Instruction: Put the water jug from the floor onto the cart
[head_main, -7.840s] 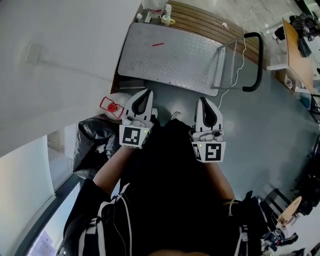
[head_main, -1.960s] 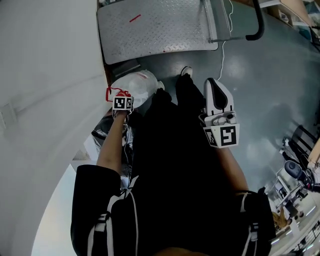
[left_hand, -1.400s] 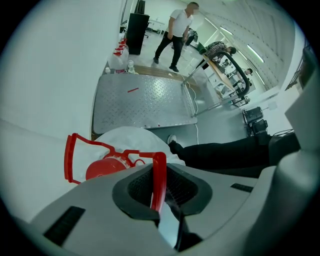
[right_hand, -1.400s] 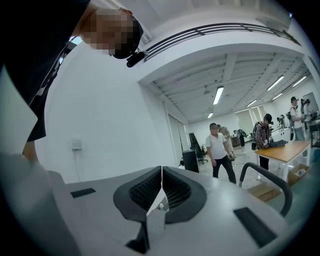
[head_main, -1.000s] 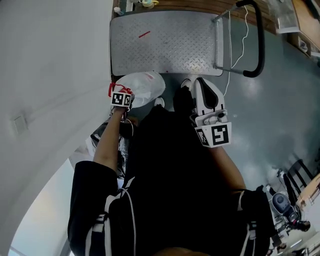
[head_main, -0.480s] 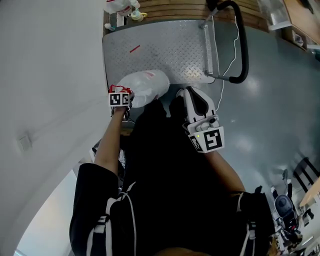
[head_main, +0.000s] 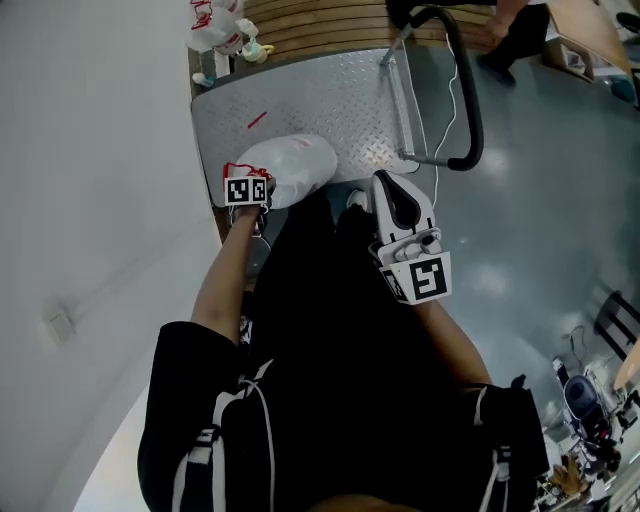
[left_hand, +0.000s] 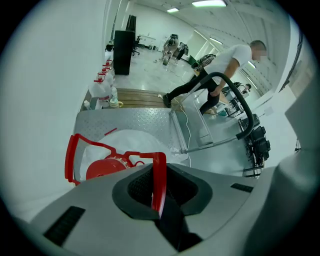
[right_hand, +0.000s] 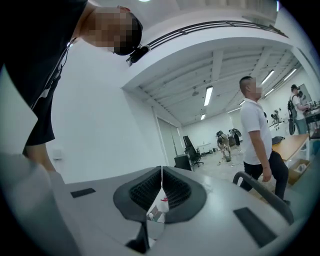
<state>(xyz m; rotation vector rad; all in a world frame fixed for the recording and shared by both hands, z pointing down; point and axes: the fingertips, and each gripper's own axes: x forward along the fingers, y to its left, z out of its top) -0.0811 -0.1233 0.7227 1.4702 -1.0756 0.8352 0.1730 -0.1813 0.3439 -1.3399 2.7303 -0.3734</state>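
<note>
A person stands at the near end of a flat metal cart (head_main: 330, 95), a gripper in each hand. The left gripper (left_hand: 159, 189) points steeply down, its jaws closed narrow on the red handle (left_hand: 71, 159) of a pale, translucent water jug (head_main: 295, 168). The jug hangs at the near edge of the cart's deck; whether its base touches the deck is hard to tell. The right gripper (right_hand: 161, 176) is held level, jaws pressed together with nothing between them. Beyond the cart's black push handle (head_main: 462, 100) another person (left_hand: 225, 65) is in mid-stride
</note>
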